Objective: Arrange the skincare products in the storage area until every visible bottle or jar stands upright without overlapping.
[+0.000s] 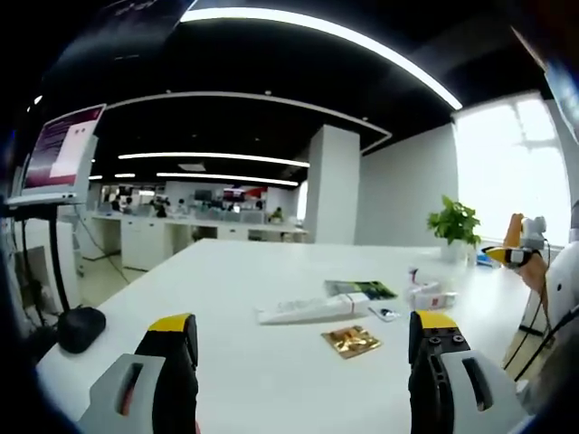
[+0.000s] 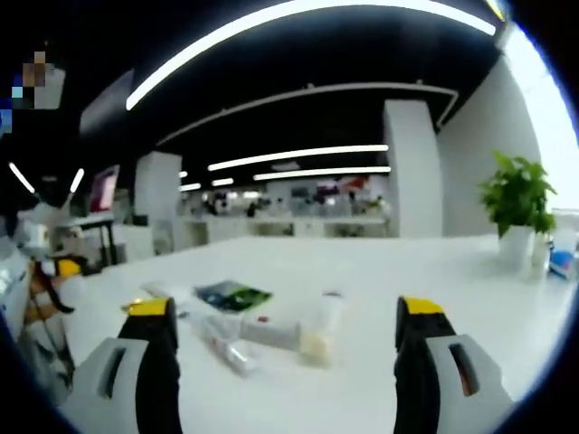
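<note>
— Jaws on the left gripper (image 1: 303, 348) stood wide apart and held nothing?
— Yes, and the right gripper (image 2: 285, 339) had its jaws just as wide, empty too.
— Where were the skincare products?
— On the white counter (image 1: 226, 271), beyond the jaws: a long white tube (image 1: 312, 309) lay flat, a gold sachet (image 1: 350, 341) near it, a green packet (image 1: 360, 288) behind. From the right gripper view, a small white bottle (image 2: 323, 327) stood upright beside a lying clear tube (image 2: 226, 345)

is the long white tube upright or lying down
Lying down. In the left gripper view the white tube rests flat on the table, its length running sideways beside a gold packet.
</note>
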A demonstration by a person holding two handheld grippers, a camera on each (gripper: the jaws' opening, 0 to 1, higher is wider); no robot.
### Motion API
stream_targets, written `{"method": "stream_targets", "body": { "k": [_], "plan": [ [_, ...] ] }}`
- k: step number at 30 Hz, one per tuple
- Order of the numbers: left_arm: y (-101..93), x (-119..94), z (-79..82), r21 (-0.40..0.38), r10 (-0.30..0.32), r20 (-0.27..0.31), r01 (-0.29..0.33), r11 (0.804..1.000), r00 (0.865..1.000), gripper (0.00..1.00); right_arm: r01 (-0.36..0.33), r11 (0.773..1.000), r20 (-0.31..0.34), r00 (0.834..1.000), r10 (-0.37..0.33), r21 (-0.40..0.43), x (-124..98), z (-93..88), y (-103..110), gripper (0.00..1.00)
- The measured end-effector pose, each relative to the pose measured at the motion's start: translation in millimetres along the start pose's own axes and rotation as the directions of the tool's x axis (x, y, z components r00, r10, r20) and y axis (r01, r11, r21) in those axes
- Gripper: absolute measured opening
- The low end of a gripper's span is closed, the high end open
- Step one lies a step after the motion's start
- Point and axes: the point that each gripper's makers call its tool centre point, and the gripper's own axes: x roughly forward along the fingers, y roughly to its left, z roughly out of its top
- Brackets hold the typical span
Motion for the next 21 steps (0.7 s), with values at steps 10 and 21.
{"method": "stream_targets", "body": {
  "k": [10, 21],
  "plan": [
    [-2.5, 5, -3.3, 0.000, -0.015, -0.016, 0.015, 1.000, 1.000, 0.99, -0.073, 0.994, -0.033, 0.997, 0.076, 0.077, 38, -3.8, -3, 0.96],
    [-5.5, 12, -3.0, 0.023, -0.023, -0.032, 0.024, 0.999, 0.999, 0.99, -0.074, 0.995, -0.075, 0.994, 0.080, 0.073, 74, -12.7, -4, 1.00]
  ]
}}
